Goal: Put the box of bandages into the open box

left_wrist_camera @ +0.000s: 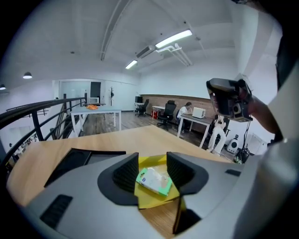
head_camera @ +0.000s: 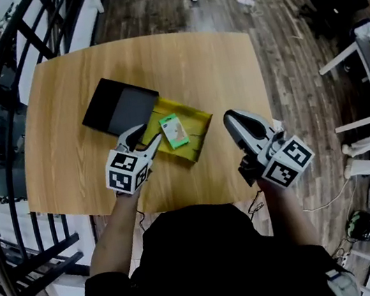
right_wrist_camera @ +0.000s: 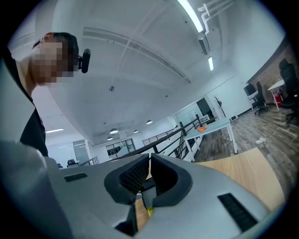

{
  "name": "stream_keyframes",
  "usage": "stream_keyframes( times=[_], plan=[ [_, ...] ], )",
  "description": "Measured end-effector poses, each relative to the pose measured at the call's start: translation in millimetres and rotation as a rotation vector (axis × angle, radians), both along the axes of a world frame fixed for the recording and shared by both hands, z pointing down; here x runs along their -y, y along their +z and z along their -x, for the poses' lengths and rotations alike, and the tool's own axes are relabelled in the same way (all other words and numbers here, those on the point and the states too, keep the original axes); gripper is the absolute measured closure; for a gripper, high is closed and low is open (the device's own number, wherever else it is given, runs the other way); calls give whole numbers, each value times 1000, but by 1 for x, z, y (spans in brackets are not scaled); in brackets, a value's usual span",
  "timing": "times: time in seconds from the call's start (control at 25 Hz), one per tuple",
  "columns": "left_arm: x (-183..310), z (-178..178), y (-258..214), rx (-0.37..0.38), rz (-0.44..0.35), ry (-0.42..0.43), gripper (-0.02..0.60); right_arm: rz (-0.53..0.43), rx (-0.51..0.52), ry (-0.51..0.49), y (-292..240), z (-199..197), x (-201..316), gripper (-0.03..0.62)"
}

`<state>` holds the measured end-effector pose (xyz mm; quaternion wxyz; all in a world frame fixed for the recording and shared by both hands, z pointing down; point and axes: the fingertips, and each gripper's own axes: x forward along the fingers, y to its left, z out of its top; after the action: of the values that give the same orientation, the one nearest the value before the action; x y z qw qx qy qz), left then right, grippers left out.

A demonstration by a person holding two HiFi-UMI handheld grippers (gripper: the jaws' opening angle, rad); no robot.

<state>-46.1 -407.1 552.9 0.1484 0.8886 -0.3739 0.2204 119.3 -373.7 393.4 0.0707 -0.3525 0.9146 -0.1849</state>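
Left gripper view: fingers (left_wrist_camera: 127, 173) wide apart, empty.

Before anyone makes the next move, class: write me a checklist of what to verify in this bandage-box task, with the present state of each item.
1. The bandage box is inside the yellow open box: ok.
2. The left claw has let go, with its jaws apart and its pads clear of the bandage box: ok.
3. The right claw is empty, with its jaws together and nothing between them: ok.
4. The black lid is off and lies beside the yellow open box, not over its opening: ok.
5. The bandage box lies fully flat on the bottom: cannot tell.
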Motion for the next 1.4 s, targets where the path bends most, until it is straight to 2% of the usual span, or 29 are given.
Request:
stream_keyframes(
  times=[0.16,0.48,0.84,1.12,1.4],
  plan=[
    [-8,20,-35,-23,-79,-1,425,-44,-19,-4,-14,15,-6,556],
    [-36,60,-91,-73,-200,12,449,-111,-52,9,-39,41,-27,556],
    [-63,86,-148,-116,-315,-20,472,-209,-54,19,-79,43,-48,556],
    [-75,97,-180,-145,-378,-122,479,-269,-33,10,-94,29,-54,557],
    [-78,81,-190,-155,-411,-171,505,-299,-39,56,-91,-5,-60,559]
  ],
)
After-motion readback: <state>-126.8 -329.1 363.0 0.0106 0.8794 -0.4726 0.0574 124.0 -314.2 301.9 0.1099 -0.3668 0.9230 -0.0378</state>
